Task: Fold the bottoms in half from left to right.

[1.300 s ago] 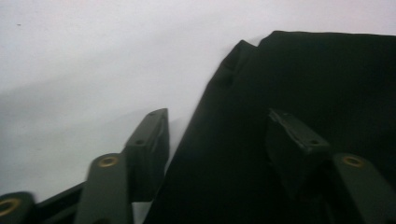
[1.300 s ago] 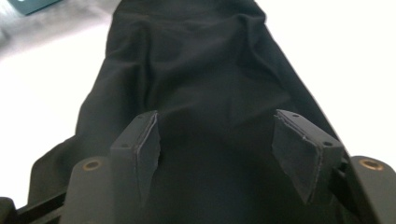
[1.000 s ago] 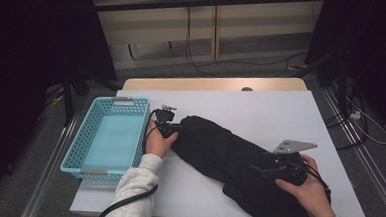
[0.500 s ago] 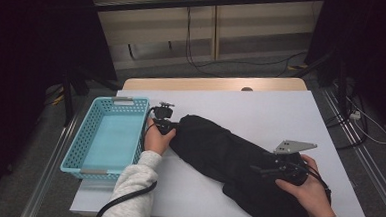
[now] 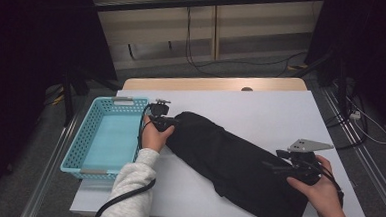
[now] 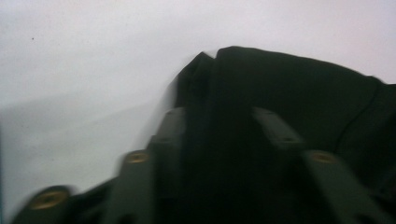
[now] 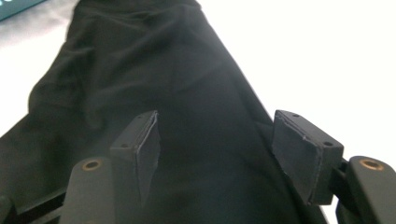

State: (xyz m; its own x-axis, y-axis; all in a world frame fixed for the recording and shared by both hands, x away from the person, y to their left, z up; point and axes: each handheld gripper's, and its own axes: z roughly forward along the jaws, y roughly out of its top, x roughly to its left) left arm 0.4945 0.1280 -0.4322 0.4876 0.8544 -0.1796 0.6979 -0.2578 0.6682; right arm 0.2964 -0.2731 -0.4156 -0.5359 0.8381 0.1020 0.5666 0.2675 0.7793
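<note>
A long black cloth (image 5: 238, 166) lies slantwise across the white table (image 5: 261, 109), from the middle left to the front right. At the cloth's left end is my left gripper (image 5: 172, 123). Its jaws have just been opening, and in the left gripper view they stand apart (image 6: 219, 114) with a fold of the cloth (image 6: 289, 84) between them, not pressed. My right gripper (image 5: 278, 163) rests at the cloth's front right part. In the right gripper view it is open (image 7: 217, 140), with its pads (image 7: 303, 149) astride the cloth (image 7: 154, 56) and apart from it.
A light blue plastic basket (image 5: 76, 150) stands at the table's left edge, just beside the left hand. Bare table top stretches behind the cloth and in front of its left half. Cables (image 5: 365, 127) lie on the floor to the right.
</note>
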